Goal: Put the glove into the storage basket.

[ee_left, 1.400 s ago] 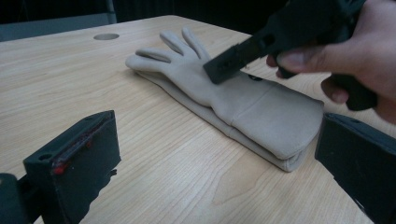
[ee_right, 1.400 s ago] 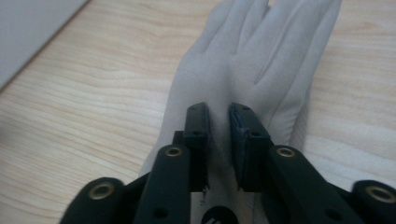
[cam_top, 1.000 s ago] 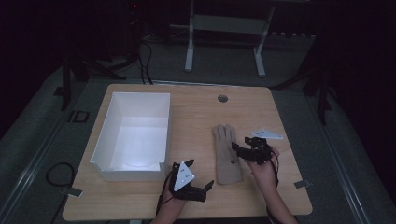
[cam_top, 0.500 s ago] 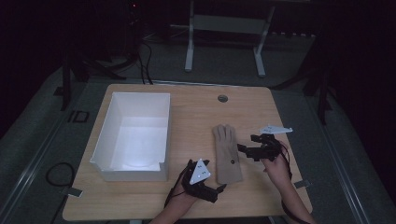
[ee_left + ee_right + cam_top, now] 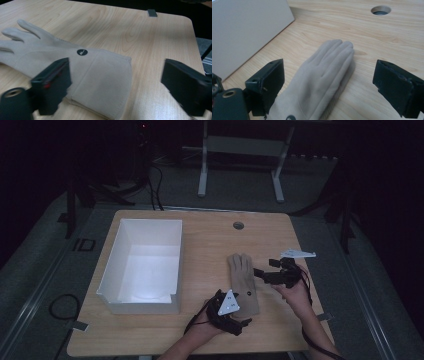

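Note:
A beige glove [image 5: 243, 282] lies flat on the wooden table [image 5: 210, 235], fingers pointing away from me. My left gripper [image 5: 243, 324] sits at the cuff by the table's near edge. In the left gripper view the cuff [image 5: 100, 75] lies between its wide-apart jaws; they have just been closing and do not press on it. My right gripper [image 5: 261, 275] comes in from the glove's right side. Its jaws have just been opening. In the right gripper view the glove's fingers [image 5: 327, 67] lie between them, untouched.
A white open box [image 5: 107, 270] stands on the left half of the table; its wall [image 5: 244, 32] is close to the glove's left. A round cable hole [image 5: 238, 225] sits near the far edge. Table legs and cables stand beyond.
The left gripper has moved right, up to the glove's cuff. The right gripper has drawn back a little to the right, off the glove's side.

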`<state>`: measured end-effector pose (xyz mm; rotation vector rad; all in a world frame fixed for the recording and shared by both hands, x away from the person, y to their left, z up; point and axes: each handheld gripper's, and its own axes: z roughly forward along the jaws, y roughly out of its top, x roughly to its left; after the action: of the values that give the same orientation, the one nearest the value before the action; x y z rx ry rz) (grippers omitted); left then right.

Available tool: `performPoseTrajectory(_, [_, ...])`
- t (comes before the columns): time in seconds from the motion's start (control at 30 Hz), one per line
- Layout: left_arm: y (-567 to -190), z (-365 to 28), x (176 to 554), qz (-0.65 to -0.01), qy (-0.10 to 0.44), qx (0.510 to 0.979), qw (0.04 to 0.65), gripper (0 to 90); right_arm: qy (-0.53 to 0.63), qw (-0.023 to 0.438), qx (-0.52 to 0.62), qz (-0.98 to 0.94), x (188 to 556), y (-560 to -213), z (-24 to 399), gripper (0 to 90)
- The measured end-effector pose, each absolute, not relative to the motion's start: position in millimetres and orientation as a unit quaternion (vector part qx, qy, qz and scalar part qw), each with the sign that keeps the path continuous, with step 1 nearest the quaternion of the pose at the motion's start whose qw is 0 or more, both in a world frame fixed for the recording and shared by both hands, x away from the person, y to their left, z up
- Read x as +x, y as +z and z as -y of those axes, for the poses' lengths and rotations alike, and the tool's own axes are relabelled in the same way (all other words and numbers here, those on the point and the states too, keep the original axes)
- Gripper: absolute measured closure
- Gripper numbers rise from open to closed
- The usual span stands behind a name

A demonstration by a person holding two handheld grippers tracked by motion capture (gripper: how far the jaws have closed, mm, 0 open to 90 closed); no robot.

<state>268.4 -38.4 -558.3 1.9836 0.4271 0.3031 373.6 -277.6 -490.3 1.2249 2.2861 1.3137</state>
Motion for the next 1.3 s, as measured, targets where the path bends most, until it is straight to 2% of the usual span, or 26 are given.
performPoseTrajectory(0.07, [-557.8,39.0,269.4,-0.17,0.127,0.829,0.517,14.6,0.446,0.117,0.418,-0.783,377.0,-490.7,276.1,12.5])
performPoseTrajectory(0.1, [-557.4,41.8,270.9,-0.161,0.131,0.835,0.51,14.6,0.432,0.117,0.412,-0.793,388.2,-494.7,270.5,17.1])
performPoseTrajectory(0.27, [-559.6,48.2,275.6,-0.155,0.127,0.843,0.499,14.7,0.418,0.125,0.416,-0.798,401.5,-502.8,262.4,23.3])
performPoseTrajectory(0.43, [-561.7,53.2,280.0,-0.148,0.112,0.856,0.483,16.6,0.41,0.109,0.424,-0.8,414.6,-515.0,254.4,30.1])
performPoseTrajectory(0.7, [-566.6,53.5,286.5,-0.149,0.102,0.864,0.469,24.4,0.398,0.091,0.444,-0.797,427.4,-539.4,250.1,33.6])
performPoseTrajectory(0.73, [-566.9,53.0,288.0,-0.15,0.098,0.864,0.47,29.3,0.398,0.081,0.45,-0.795,432.6,-544.0,249.3,33.1])
performPoseTrajectory(0.9, [-568.6,51.6,290.6,-0.143,0.095,0.868,0.465,32.4,0.38,0.059,0.464,-0.798,438.5,-553.6,245.9,26.4])
performPoseTrajectory(0.97, [-569.0,51.1,290.2,-0.14,0.097,0.871,0.46,32.9,0.381,0.044,0.472,-0.794,440.1,-556.3,246.6,27.0])
performPoseTrajectory(1.07, [-569.7,49.8,288.3,-0.138,0.098,0.874,0.455,32.9,0.385,0.035,0.465,-0.796,439.5,-556.8,245.4,37.0])
performPoseTrajectory(1.1, [-570.2,49.3,287.7,-0.137,0.097,0.875,0.453,33.0,0.388,0.027,0.461,-0.798,439.2,-557.1,244.9,45.4])
performPoseTrajectory(1.17, [-571.3,49.0,286.6,-0.134,0.098,0.879,0.448,33.0,0.397,0.007,0.449,-0.801,438.4,-558.2,243.1,55.5])
performPoseTrajectory(1.23, [-572.1,48.9,285.0,-0.128,0.106,0.88,0.444,33.4,0.392,0.017,0.436,-0.81,435.1,-555.7,239.1,61.1])
performPoseTrajectory(1.3, [-572.0,49.2,282.1,-0.121,0.122,0.883,0.436,35.6,0.376,0.048,0.417,-0.826,429.9,-551.2,232.0,64.6])
